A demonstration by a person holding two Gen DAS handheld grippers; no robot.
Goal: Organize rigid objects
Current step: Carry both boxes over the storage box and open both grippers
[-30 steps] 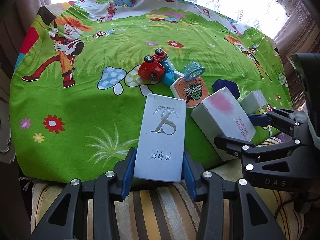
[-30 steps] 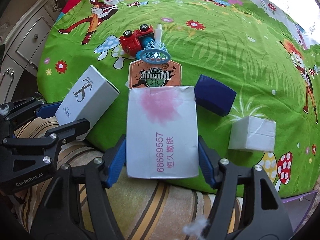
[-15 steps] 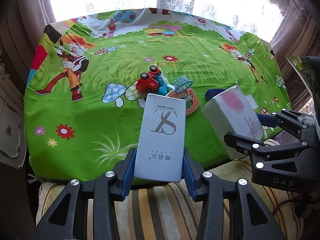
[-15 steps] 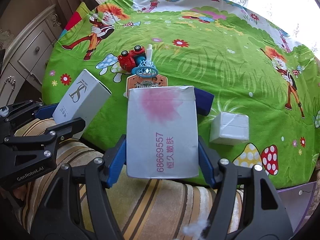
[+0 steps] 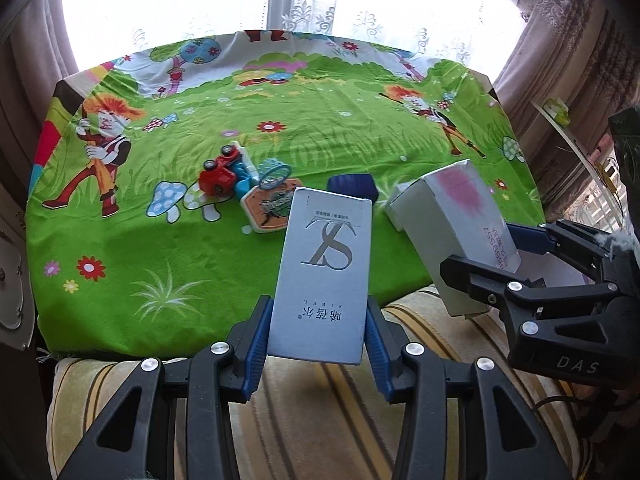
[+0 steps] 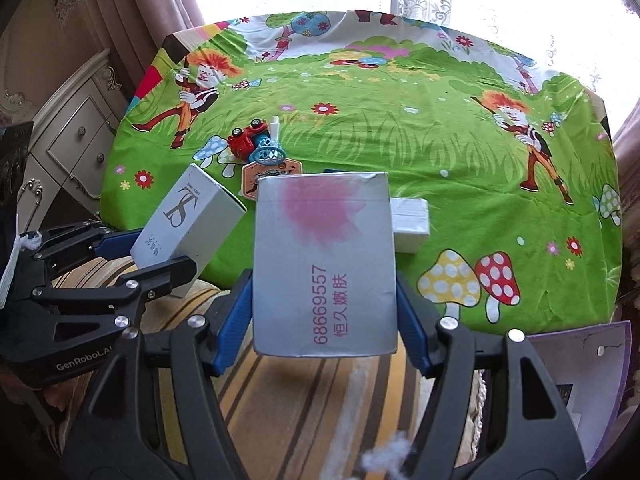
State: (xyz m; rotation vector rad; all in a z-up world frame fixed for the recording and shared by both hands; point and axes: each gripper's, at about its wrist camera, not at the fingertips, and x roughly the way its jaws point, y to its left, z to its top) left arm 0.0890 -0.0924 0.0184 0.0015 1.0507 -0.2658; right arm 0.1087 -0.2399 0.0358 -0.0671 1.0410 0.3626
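Right now, through the left wrist camera, you are clamping the left gripper [image 5: 318,336] on the lower sides of the tall S-logo box [image 5: 324,276], its blue pads pressing both long edges, and you are holding it off the green cartoon tablecloth [image 5: 160,264], over the near edge and the striped cushion [image 5: 320,420]. To the side, your right gripper [image 5: 532,276] is carrying the pink-stained box [image 5: 456,216] the same way. Two boxes are in hand but not yet placed, so the sorting is looking only begun. Waiting on the cloth are the red toy car [image 5: 218,174], the toy basketball hoop [image 5: 272,196] just beside it and a dark blue box [image 5: 352,186] partly hidden behind your carton

Through the right wrist camera, you are gripping the pink-stained box [image 6: 324,264] squarely between the closed-in fingers of the right gripper [image 6: 324,320], lifted clear of the cloth. A small white box [image 6: 410,220] is lying just behind it, and the car [image 6: 246,140] and hoop [image 6: 270,164] are crowding the middle, so any set-down there is likely needing a path around them. Where the boxes are meant to go, I cannot tell
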